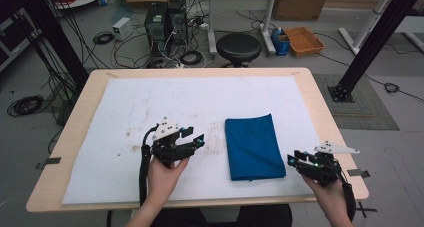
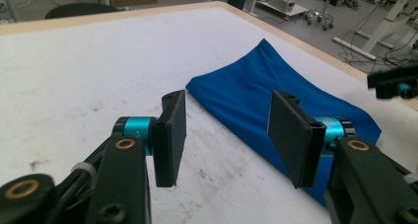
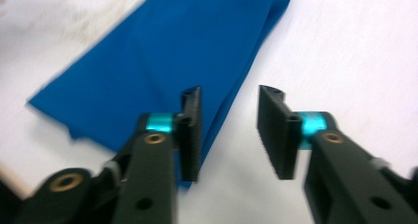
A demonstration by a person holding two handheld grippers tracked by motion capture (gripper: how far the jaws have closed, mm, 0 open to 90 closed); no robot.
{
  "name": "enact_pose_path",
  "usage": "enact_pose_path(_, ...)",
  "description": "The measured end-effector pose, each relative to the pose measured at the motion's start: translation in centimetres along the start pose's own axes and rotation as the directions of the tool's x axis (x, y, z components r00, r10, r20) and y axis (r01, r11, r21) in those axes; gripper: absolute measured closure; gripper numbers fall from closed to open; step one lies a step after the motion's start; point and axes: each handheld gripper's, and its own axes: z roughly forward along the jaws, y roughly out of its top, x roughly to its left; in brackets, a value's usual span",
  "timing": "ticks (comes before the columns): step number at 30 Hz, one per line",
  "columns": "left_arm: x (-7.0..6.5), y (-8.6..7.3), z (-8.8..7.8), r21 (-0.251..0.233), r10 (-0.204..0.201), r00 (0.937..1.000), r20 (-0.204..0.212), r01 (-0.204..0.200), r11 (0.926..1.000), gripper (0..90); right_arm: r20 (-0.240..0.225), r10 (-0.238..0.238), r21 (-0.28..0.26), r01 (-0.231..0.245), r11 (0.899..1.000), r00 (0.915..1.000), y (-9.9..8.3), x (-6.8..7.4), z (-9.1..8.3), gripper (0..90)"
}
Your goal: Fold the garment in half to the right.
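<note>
From the high view, a folded blue cloth rectangle (image 1: 254, 147) lies smooth on the stained white sheet (image 1: 150, 107) covering the pale wooden table (image 1: 320, 102), between the left gripper (image 1: 192, 137) and right gripper (image 1: 291, 159). The left gripper view shows its flat black pads (image 2: 172, 135) parted with nothing held, the cloth just beyond. The blurred right gripper view shows jaws apart over the cloth's edge, holding nothing.
</note>
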Motion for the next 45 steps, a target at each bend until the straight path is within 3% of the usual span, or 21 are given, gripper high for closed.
enact_pose_path(5, 2.1, 0.9, -1.4, -0.010, 0.080, 0.9962, -0.034, -0.081, 0.9967, 46.4, 0.033, -0.010, -0.107, 0.014, 0.994, 0.9994, 2.9, -1.3, 0.0, 46.0)
enact_pose_path(10, 4.7, 1.2, -2.7, -0.012, 0.109, 0.9928, -0.050, -0.109, 0.9939, 43.0, 0.078, -0.028, -0.177, 0.041, 0.983, 0.9966, 5.3, -2.3, 0.6, 42.8)
enact_pose_path(13, 6.0, 1.2, -3.5, -0.005, 0.152, 0.9870, -0.052, -0.152, 0.9883, 42.7, 0.064, -0.026, -0.203, 0.039, 0.978, 0.9976, 6.2, -2.7, 1.1, 41.3)
enact_pose_path(16, 7.0, 0.9, -4.0, -0.001, 0.192, 0.9806, -0.040, -0.192, 0.9814, 42.7, 0.052, -0.077, -0.205, 0.086, 0.975, 0.9957, 6.0, -2.8, 1.8, 40.6)
enact_pose_path(18, 7.6, 0.8, -4.4, -0.010, 0.185, 0.9821, -0.036, -0.185, 0.9826, 42.5, 0.043, -0.104, -0.183, 0.110, 0.977, 0.9937, 5.7, -2.9, 2.1, 39.8)
enact_pose_path(21, 8.3, 0.7, -4.9, -0.039, 0.151, 0.9883, -0.025, -0.151, 0.9877, 40.1, 0.022, -0.106, -0.177, 0.108, 0.978, 0.9941, 5.4, -3.1, 2.2, 39.1)
enact_pose_path(27, 8.3, 0.8, -5.3, -0.090, 0.142, 0.9897, -0.015, -0.143, 0.9856, 36.2, 0.001, -0.098, -0.182, 0.097, 0.978, 0.9952, 5.5, -3.3, 1.9, 37.2)
enact_pose_path(33, 8.1, 0.5, -5.2, -0.076, 0.146, 0.9890, -0.023, -0.147, 0.9862, 36.3, -0.013, -0.098, -0.180, 0.094, 0.979, 0.9951, 5.7, -3.3, 2.1, 30.8)
enact_pose_path(45, 8.0, 0.1, -5.1, -0.062, 0.142, 0.9894, -0.030, -0.144, 0.9877, 36.2, -0.021, -0.080, -0.172, 0.075, 0.982, 0.9966, 6.0, -3.7, 2.2, 27.1)
